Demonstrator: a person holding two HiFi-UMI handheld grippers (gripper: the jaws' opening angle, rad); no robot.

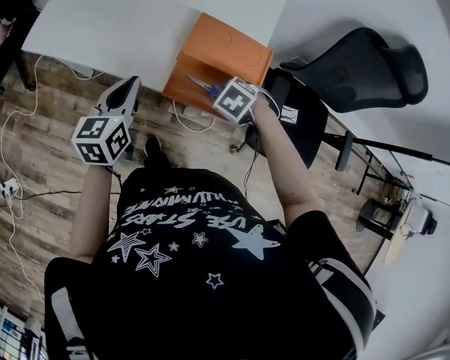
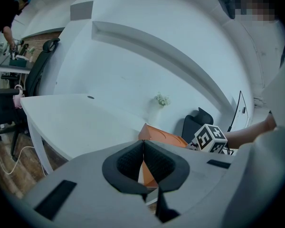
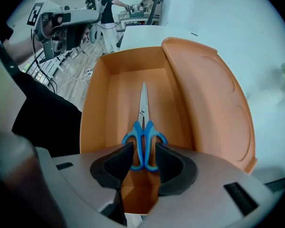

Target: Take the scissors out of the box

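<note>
Blue-handled scissors [image 3: 143,127] lie flat on the floor of an open orange box [image 3: 97,108], blades pointing away from me; its lid [image 3: 213,94] is folded back to the right. My right gripper [image 3: 144,163] points straight down into the box, its dark pads flanking the rear of the handles. I see no clear pressing, and the scissors still rest on the floor. From the head view the box [image 1: 225,55] sits at the white table's [image 1: 135,21] near edge, with the right gripper [image 1: 219,90] over the scissors [image 1: 201,83]. My left gripper [image 1: 130,90] hangs left of the box, shut and empty.
A black office chair [image 1: 360,66] stands right of the box, just past my right arm. Cables trail over the wooden floor [image 1: 30,126] below the table edge. In the left gripper view the box [image 2: 156,136] shows beyond the closed pads [image 2: 130,163].
</note>
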